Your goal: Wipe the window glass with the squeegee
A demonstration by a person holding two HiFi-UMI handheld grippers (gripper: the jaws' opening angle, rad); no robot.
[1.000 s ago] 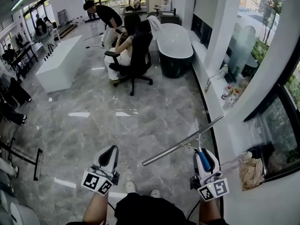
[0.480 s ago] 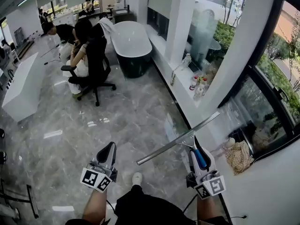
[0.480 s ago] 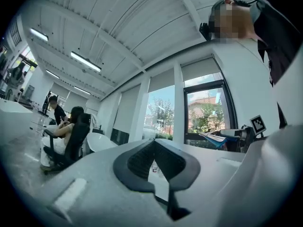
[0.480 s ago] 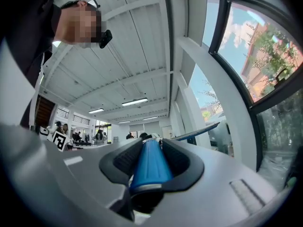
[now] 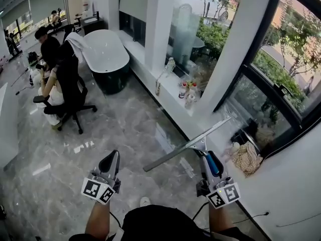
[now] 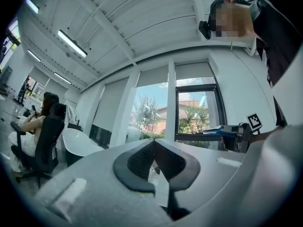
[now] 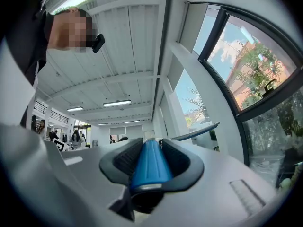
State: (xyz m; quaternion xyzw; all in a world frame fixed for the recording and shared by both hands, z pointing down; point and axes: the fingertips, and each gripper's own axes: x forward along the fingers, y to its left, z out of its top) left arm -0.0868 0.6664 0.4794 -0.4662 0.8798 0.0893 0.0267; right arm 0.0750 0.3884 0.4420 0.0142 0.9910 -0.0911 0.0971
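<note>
My right gripper [image 5: 207, 157] is shut on the blue handle [image 7: 150, 164] of a squeegee. Its long metal blade [image 5: 186, 144] runs from lower left to upper right over the floor, its far end near the white sill. In the right gripper view the blade [image 7: 196, 132] pokes out beyond the jaws toward the window. The window glass [image 5: 281, 59] in its black frame lies ahead and to the right. My left gripper [image 5: 110, 160] hangs over the floor at lower left, shut with nothing between its pads [image 6: 154, 162].
A white pillar [image 5: 235, 49] splits the window. Bottles [image 5: 188, 93] stand on the sill and a crumpled cloth [image 5: 246, 158] lies at the window's foot. A black-and-white bathtub [image 5: 104, 54] and a person in an office chair [image 5: 65, 92] are at far left.
The view has swung right toward the window; the bathtub and the seated person slid left. Both grippers keep their hold and pose, and the squeegee blade now reaches toward the sill.
</note>
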